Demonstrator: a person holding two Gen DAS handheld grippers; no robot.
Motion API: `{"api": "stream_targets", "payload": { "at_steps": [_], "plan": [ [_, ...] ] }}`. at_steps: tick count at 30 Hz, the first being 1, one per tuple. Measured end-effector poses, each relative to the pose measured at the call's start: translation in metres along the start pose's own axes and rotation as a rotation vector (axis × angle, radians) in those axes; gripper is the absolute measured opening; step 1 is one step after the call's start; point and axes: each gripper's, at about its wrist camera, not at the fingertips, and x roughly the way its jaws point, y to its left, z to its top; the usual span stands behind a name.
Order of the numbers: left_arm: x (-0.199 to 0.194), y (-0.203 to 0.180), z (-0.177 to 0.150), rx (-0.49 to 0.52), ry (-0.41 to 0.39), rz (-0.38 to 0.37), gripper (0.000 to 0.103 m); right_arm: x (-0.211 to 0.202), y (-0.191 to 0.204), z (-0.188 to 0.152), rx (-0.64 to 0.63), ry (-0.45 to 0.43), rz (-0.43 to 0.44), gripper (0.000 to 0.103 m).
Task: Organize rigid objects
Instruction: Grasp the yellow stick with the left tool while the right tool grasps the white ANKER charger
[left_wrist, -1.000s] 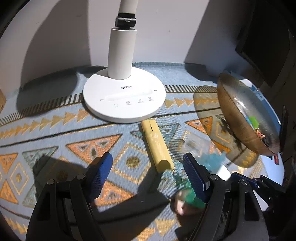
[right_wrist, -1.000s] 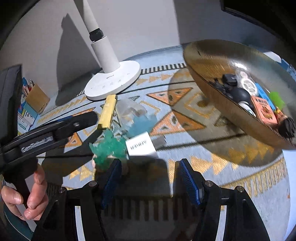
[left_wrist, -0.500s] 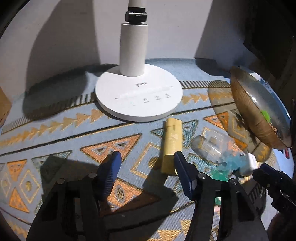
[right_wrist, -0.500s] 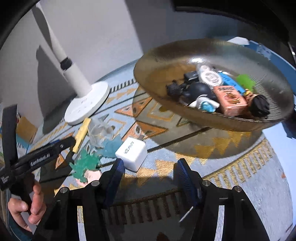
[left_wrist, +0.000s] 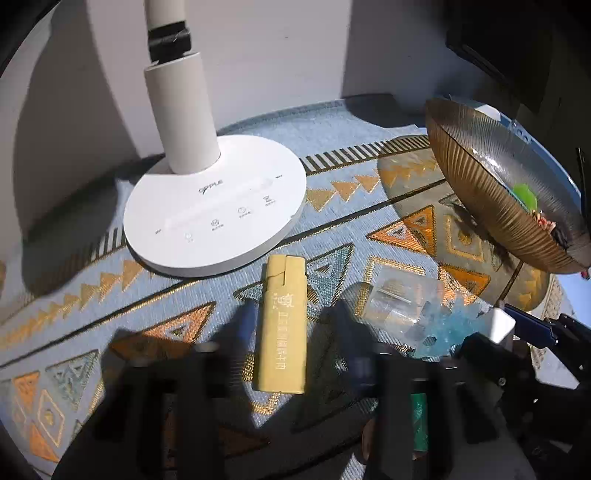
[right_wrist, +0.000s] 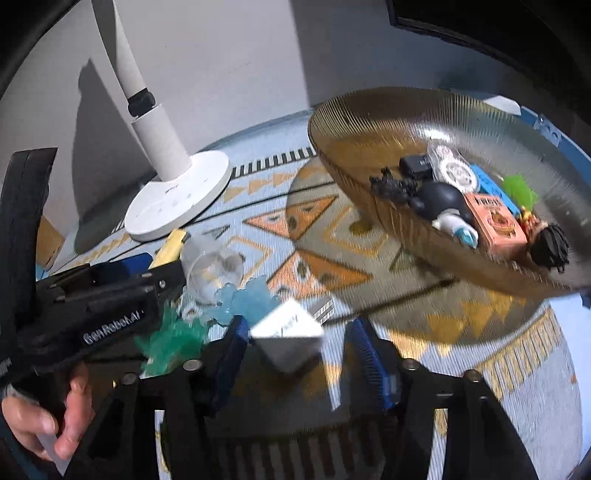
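Here we bring both tools down together: the left tool is closing on the yellow lighter lying near the lamp base, while the right tool is closing around the white charger, both bound, we judge, for the bowl at far right.

**Layout of items on the mat**

The lamp base stands at the rear of the mat. The lighter lies directly in front of it. The clear cup lies right of the lighter; the charger block is beyond the cup. The bowl stands at far right, holding small items.
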Motion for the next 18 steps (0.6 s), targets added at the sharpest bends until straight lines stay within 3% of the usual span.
{"api": "stream_targets", "payload": {
  "at_steps": [1, 3, 7, 12, 15, 18],
  "plan": [
    [-0.002, -0.001, -0.001, 0.003, 0.0, -0.004, 0.021, -0.001, 0.001, -0.001, -0.009, 0.002, 0.01, 0.039],
    [-0.007, 0.001, -0.007, -0.006, 0.004, -0.016, 0.021, -0.007, 0.001, -0.006, -0.046, 0.003, 0.004, 0.039],
    [-0.031, 0.009, -0.031, -0.046, 0.001, -0.011, 0.021, -0.026, -0.001, -0.023, -0.133, 0.012, 0.098, 0.037],
    [-0.067, 0.018, -0.082, -0.11, 0.025, 0.0, 0.021, -0.061, 0.007, -0.063, -0.367, 0.033, 0.202, 0.037],
    [-0.079, 0.017, -0.108, -0.147, 0.029, 0.0, 0.021, -0.072, 0.009, -0.08, -0.462, 0.051, 0.197, 0.037],
    [-0.088, 0.017, -0.122, -0.168, 0.017, -0.002, 0.021, -0.079, -0.008, -0.084, -0.401, 0.067, 0.166, 0.052]
  ]
}}
